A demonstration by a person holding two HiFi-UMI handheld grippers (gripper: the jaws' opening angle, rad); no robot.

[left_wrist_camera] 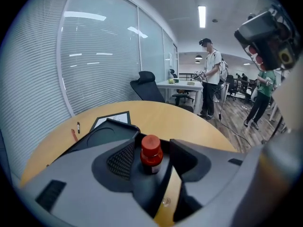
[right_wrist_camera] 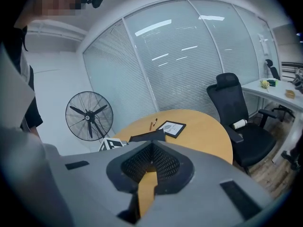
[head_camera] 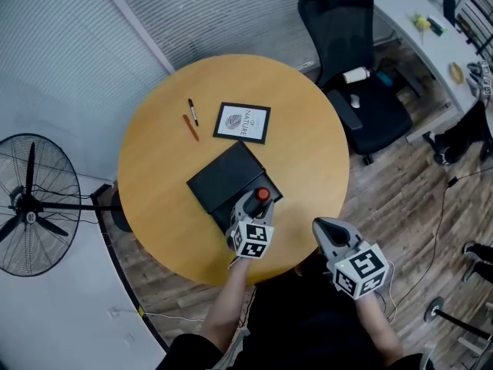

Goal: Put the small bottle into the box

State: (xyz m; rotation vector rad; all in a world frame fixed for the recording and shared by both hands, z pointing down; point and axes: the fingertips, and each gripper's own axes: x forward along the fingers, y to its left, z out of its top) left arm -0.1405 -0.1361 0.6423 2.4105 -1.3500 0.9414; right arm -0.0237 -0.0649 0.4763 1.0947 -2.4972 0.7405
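Round wooden table (head_camera: 308,145) in a glass-walled office. Nearest, right gripper (head_camera: 322,228) at the table's near edge, jaws together, empty. Beyond, left gripper (head_camera: 256,205) clamped on the small bottle (left_wrist_camera: 151,151), cap up, at the near right end of the black box (head_camera: 223,177). Probably best: keep upright, lower straight, release once seated. Box outline only in head view; grip only in left gripper view.

The left hand-held gripper (head_camera: 260,200), just below the frame's centre, points toward the top of the frame with its jaws closed on the small bottle (head_camera: 263,195). The left forearm (head_camera: 225,308) runs down to the bottom edge. The right hand-held gripper (head_camera: 320,227), lower right of centre, has its jaws pressed together and empty, with the right forearm (head_camera: 377,326) behind it.
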